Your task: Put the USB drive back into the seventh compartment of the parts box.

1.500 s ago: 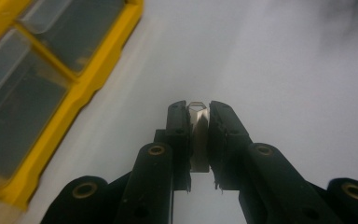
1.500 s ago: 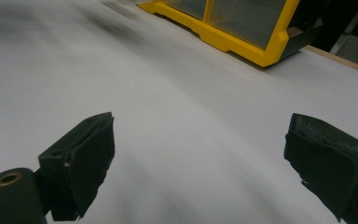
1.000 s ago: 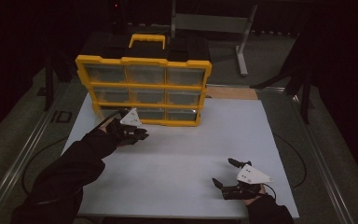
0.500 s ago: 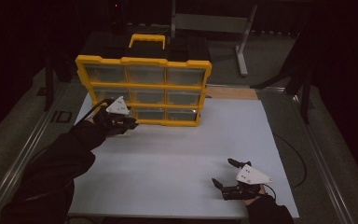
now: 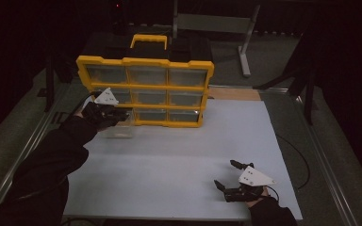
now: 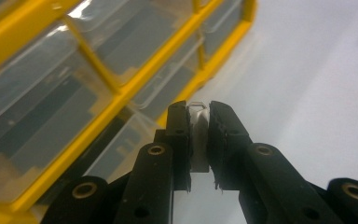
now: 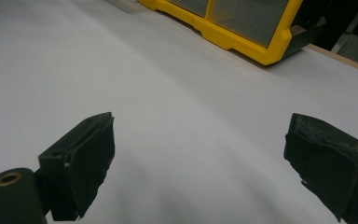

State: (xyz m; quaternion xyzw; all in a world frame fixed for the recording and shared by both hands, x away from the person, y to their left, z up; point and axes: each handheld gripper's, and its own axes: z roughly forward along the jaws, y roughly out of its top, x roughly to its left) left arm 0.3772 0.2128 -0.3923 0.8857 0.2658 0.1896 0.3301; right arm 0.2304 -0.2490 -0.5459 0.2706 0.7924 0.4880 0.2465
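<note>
One clear plastic drawer (image 5: 120, 126), see-through, clamped in left gripper (image 6: 198, 140); right gripper (image 7: 200, 163) apart.

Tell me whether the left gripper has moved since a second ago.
Yes. The left gripper has shifted left along the yellow organizer, from its lower-middle drawers toward its lower-left corner, shut on a clear drawer.

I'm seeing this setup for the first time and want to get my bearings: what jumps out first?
A yellow organizer case with clear drawers stands upright at the far edge of the white table. At its lower left corner, the left gripper is clamped on the front of a clear drawer pulled out of the case. The right gripper rests open at the near right.
</note>
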